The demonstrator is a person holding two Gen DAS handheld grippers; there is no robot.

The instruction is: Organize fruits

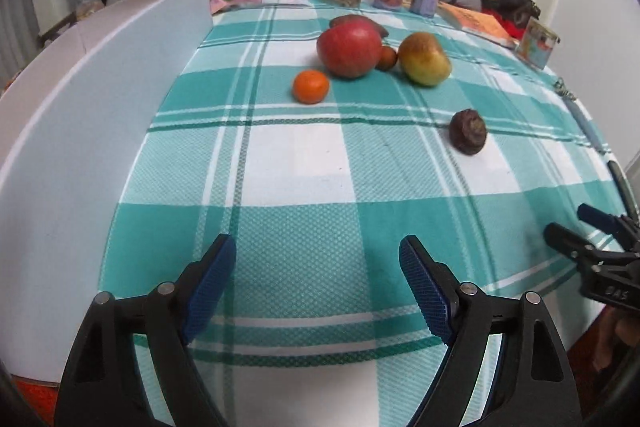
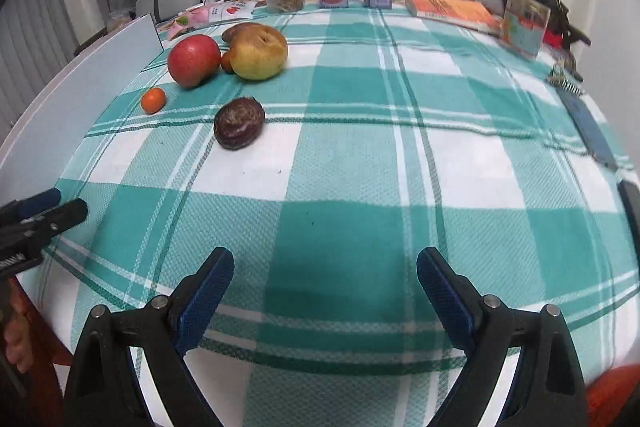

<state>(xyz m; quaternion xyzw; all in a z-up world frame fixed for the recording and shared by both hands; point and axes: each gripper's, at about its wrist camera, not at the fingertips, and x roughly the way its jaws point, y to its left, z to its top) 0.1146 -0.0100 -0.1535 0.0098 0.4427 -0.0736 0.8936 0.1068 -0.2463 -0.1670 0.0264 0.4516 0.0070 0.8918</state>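
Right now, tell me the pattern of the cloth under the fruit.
The cloth is a teal and white check, clearest in the right wrist view.

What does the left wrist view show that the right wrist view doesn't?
Only the left wrist view shows the left gripper head-on, fingers apart and empty, and the white board filling its left side. Only the right wrist view shows the right gripper head-on, also empty, and the whole orange book. Both share the red apple, yellow-green fruit, small orange and dark brown fruit on the checked cloth.
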